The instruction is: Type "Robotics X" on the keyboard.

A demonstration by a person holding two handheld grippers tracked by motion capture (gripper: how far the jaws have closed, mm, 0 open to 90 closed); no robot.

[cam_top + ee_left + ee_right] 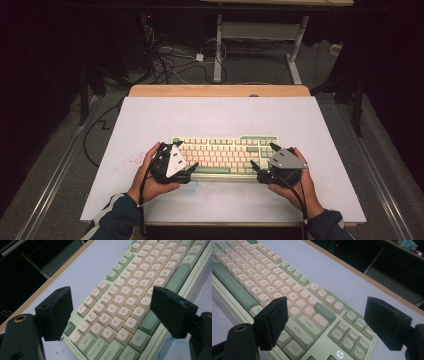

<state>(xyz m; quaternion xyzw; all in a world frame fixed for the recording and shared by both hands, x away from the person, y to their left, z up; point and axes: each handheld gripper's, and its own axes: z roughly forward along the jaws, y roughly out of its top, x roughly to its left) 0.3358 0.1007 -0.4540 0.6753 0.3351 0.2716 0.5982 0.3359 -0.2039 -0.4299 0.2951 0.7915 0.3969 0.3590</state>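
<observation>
Keyboard (pixel 226 152): near the tabletop's (pixel 150 115) front edge, centred.
Left gripper (pixel 110 312): my jaws gape wide, straddling its left end, holding nothing.
Right gripper (pixel 325 322): same, right end.
Tip: I'd close both evenly, lift level.

Counter (pixel 220 200): white top, wooden strip along the far edge.
Keyboard (pixel 225 151): green and cream, flat on the counter, near the front edge.
Marks (pixel 131 160): reddish specks left of the keyboard.

White table (pixel 150 120); tangled cables (pixel 165 60) on floor; desk frame (pixel 260 35) beyond.
</observation>
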